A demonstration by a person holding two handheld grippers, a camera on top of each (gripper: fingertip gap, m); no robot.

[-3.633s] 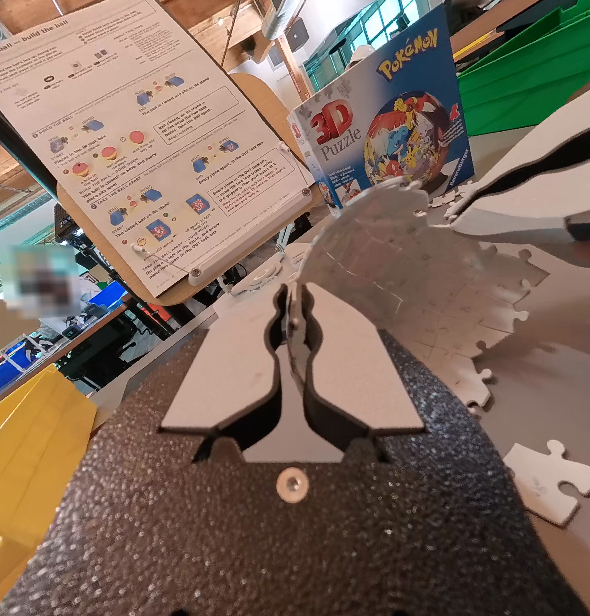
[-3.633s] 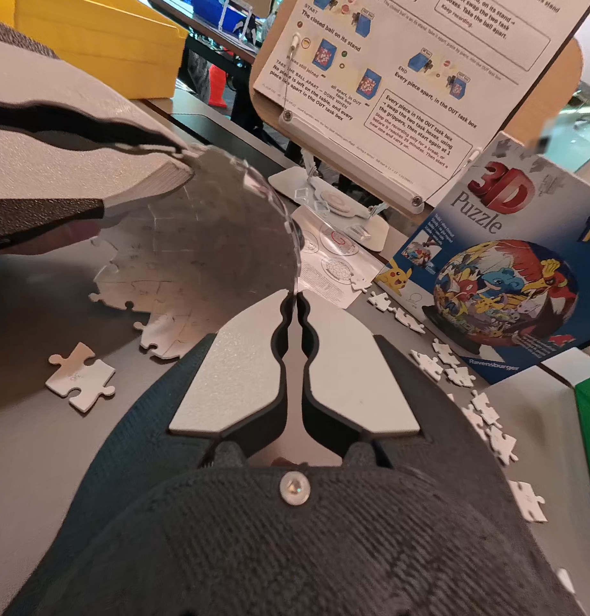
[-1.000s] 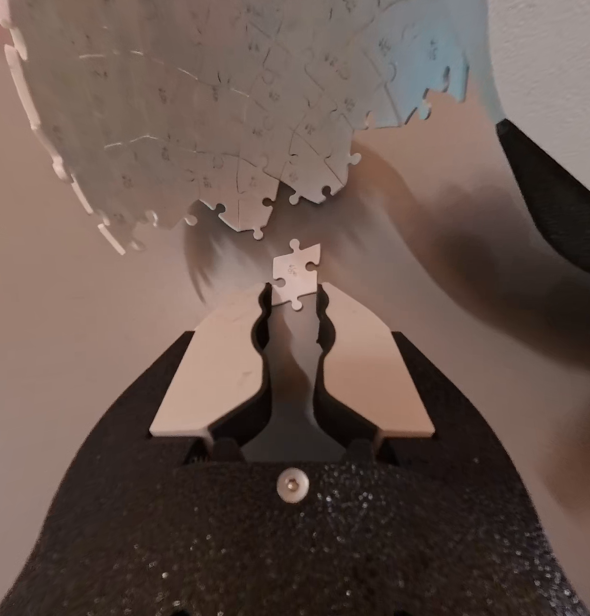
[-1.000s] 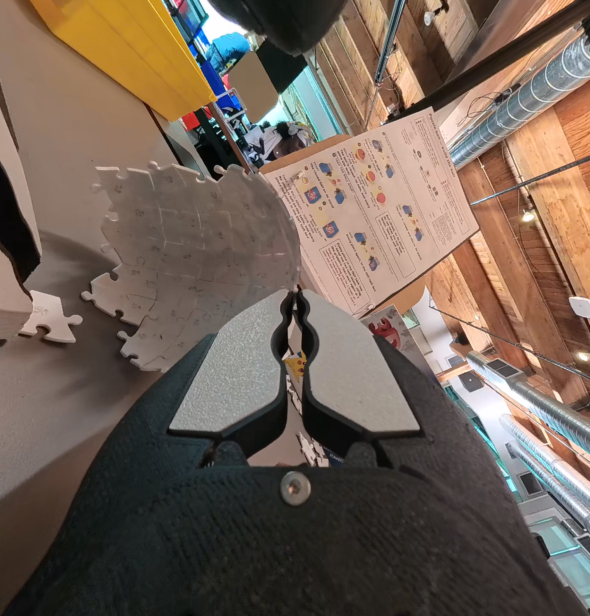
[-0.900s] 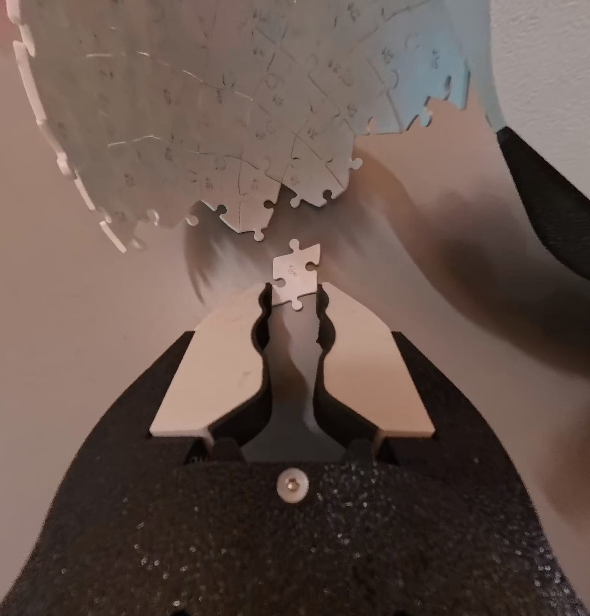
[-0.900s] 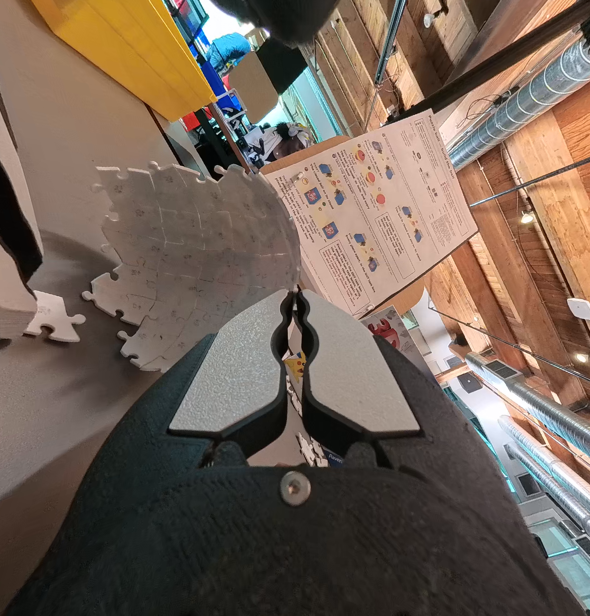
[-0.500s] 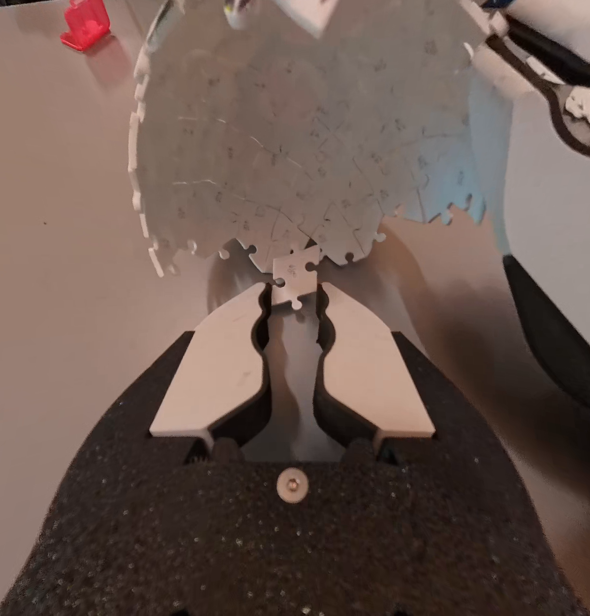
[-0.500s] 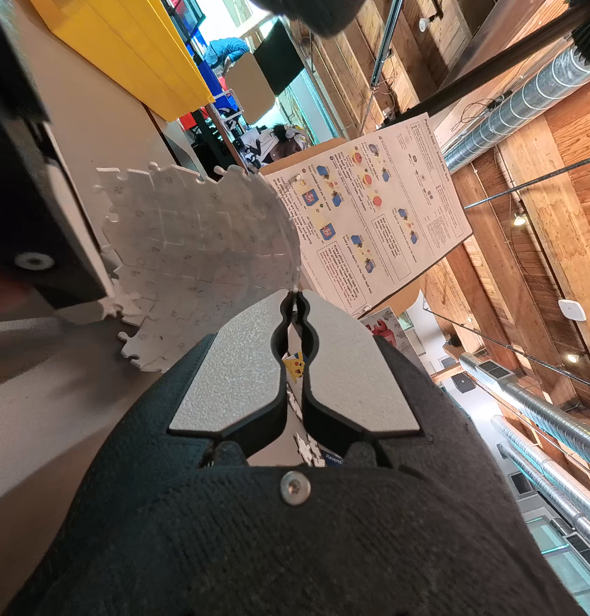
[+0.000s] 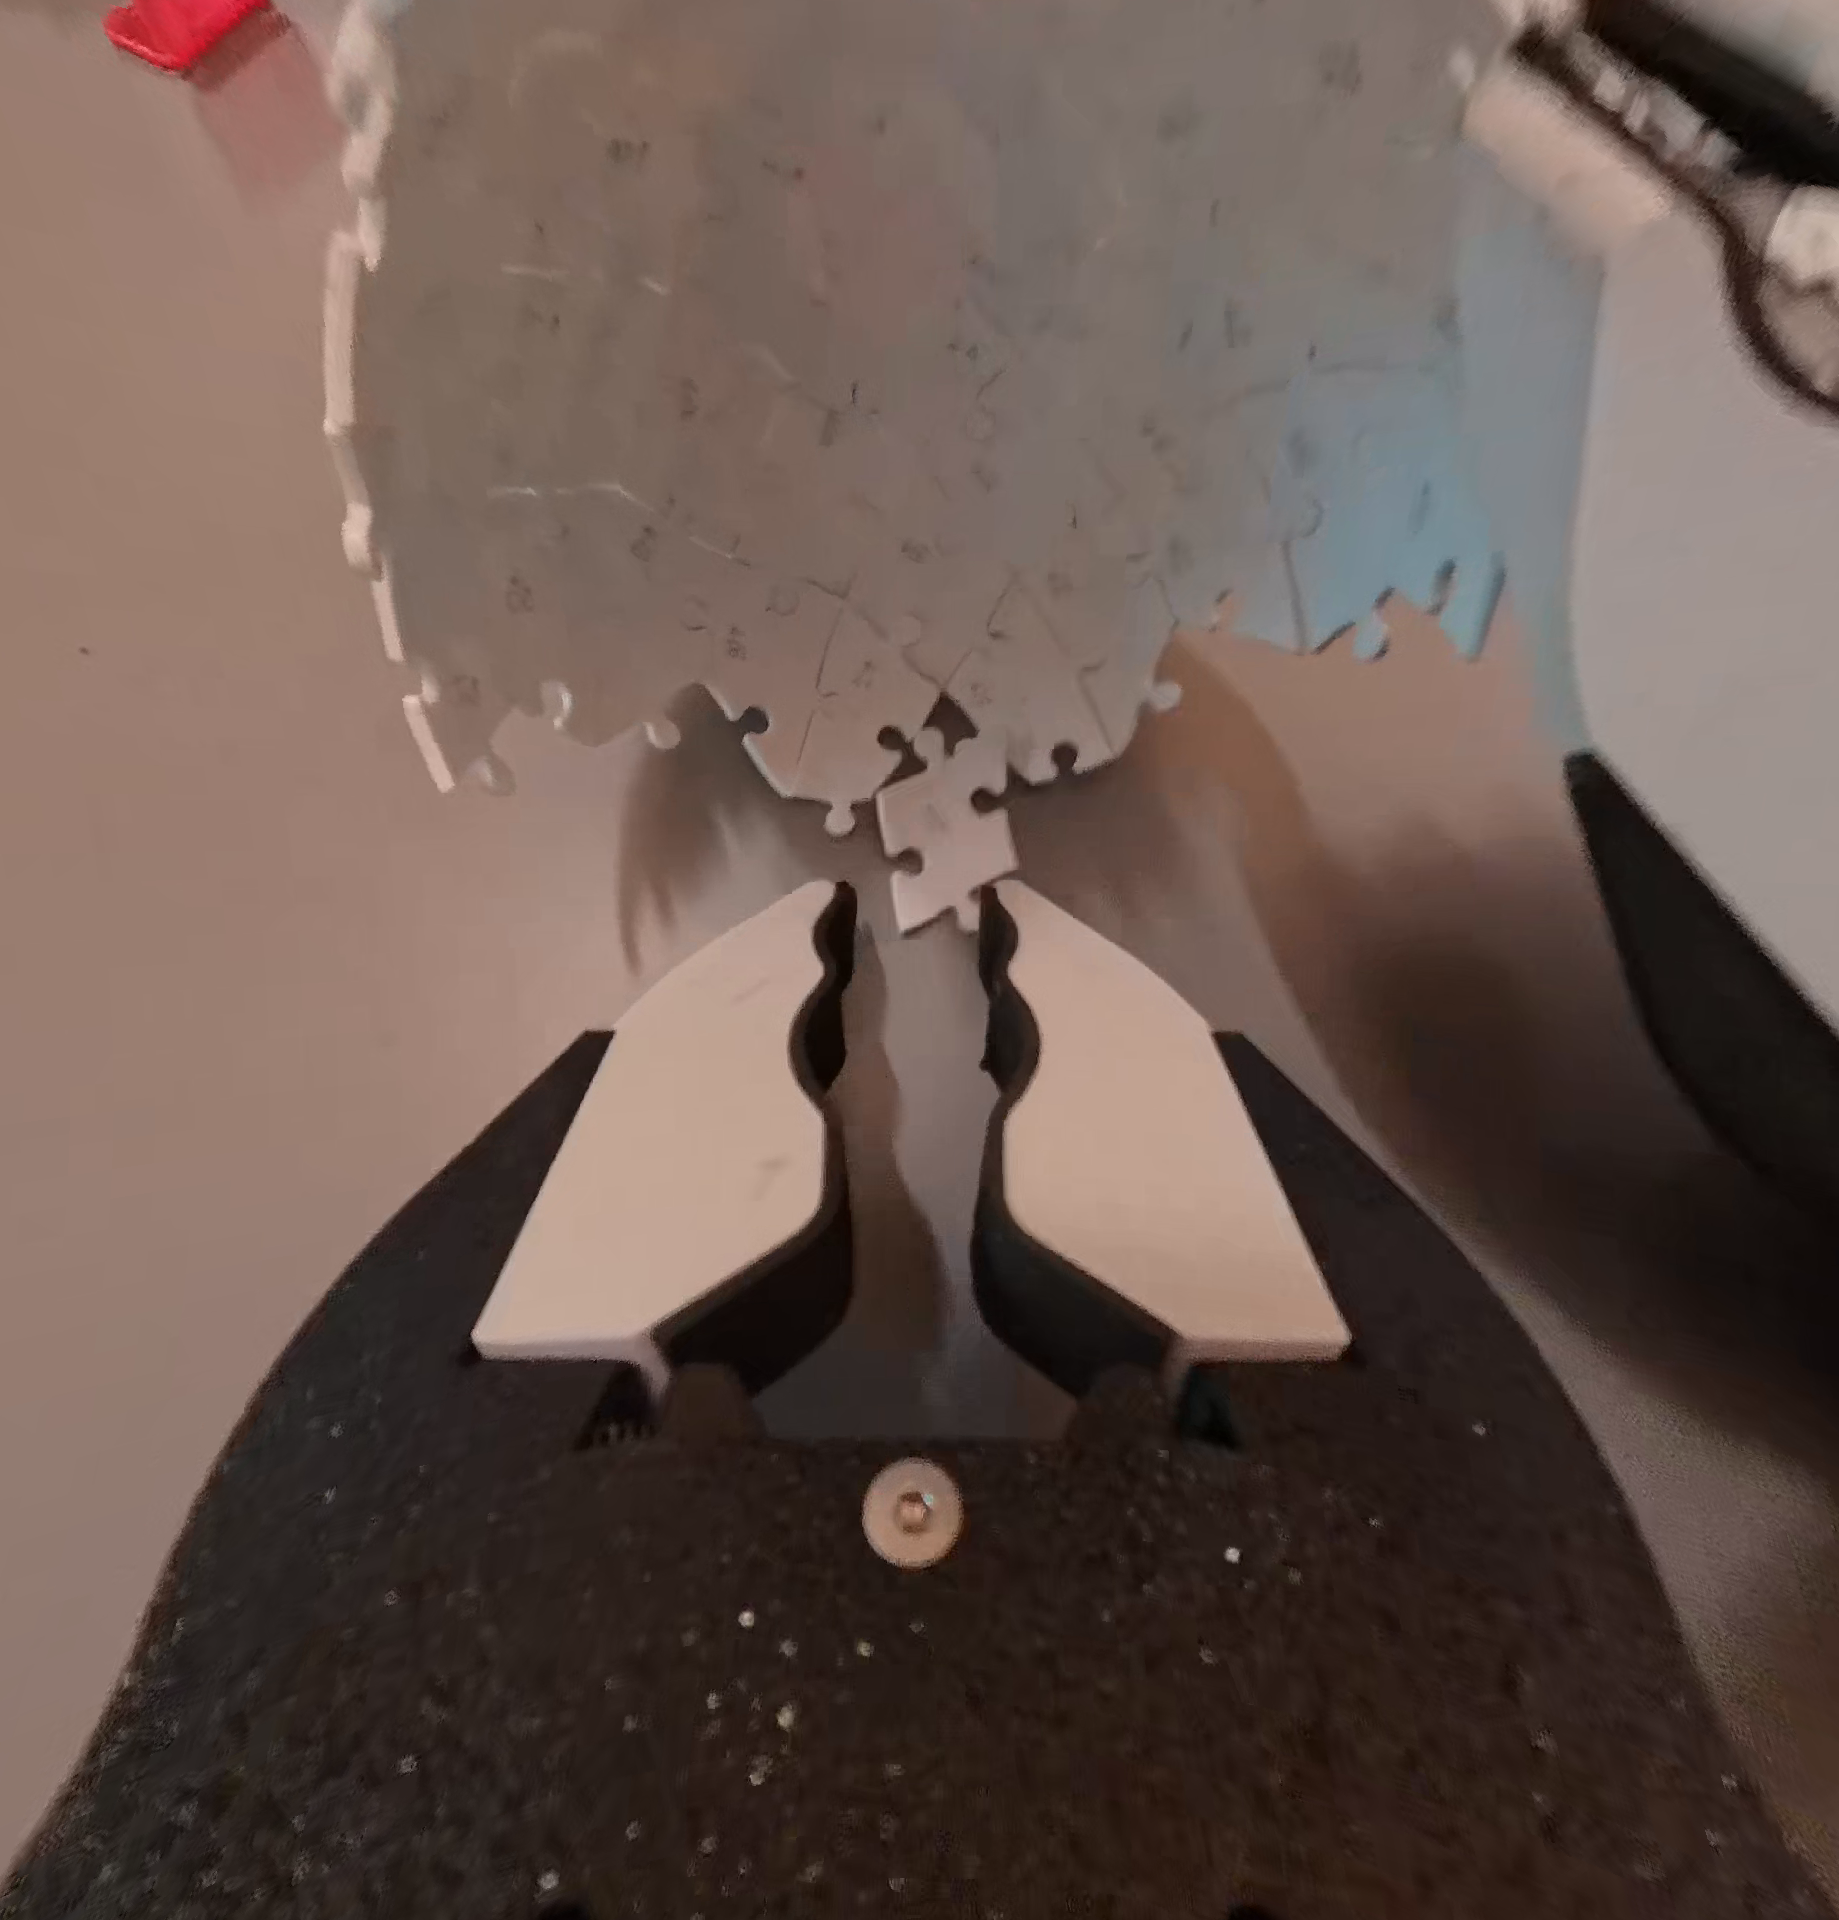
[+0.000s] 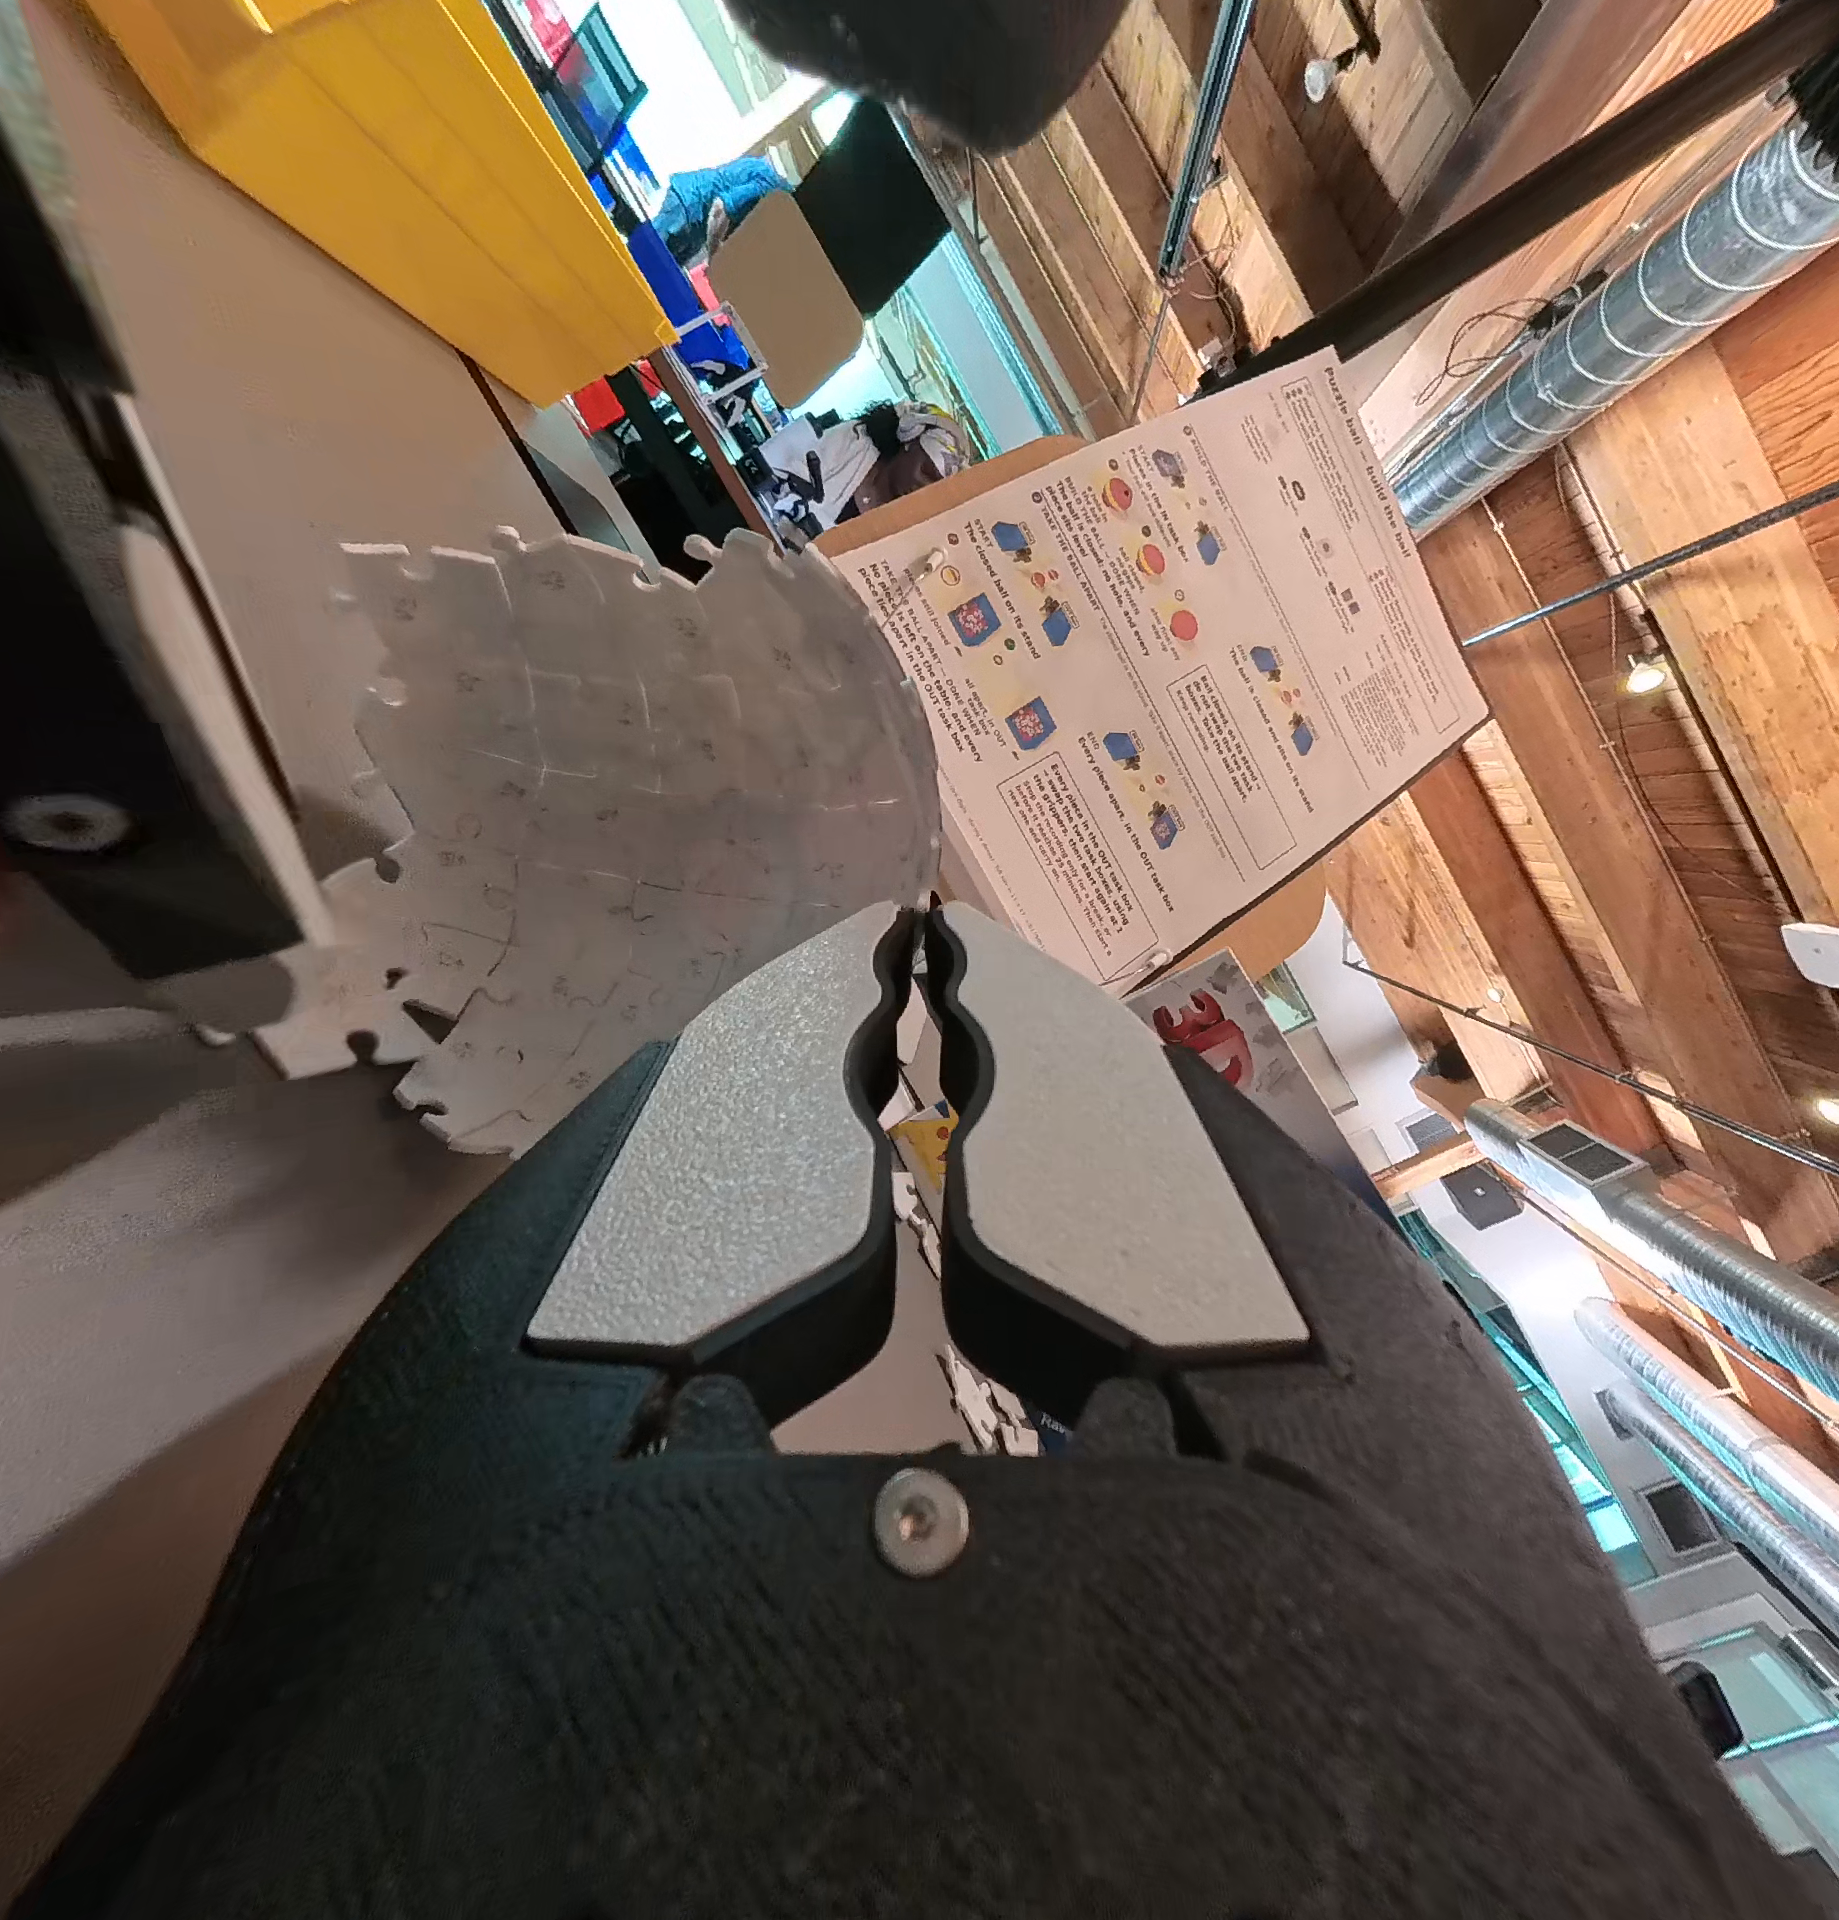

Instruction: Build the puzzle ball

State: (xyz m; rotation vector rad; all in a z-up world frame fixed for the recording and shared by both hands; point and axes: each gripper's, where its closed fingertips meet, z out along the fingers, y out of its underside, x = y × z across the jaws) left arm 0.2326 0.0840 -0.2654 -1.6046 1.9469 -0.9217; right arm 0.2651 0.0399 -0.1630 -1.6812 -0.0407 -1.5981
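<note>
Left gripper (image 9: 915,899) fingers slightly spread, loose puzzle piece (image 9: 944,844) at tips, against right finger; grip uncertain. Piece's upper tab meets lower edge of curved puzzle shell (image 9: 894,395). Right gripper (image 10: 917,920) fingers pressed together on shell (image 10: 634,790) rim, holding it above grey counter (image 10: 146,1351). Instruction sheet (image 10: 1185,665) and yellow bin (image 10: 395,177) behind.

left hand-held gripper (image 9: 915,899): fingers parted by a narrow gap, a flat piece at the right fingertip, pointed down | right hand-held gripper (image 10: 920,914): fingertips pressed together, clamped, tilted upward
</note>
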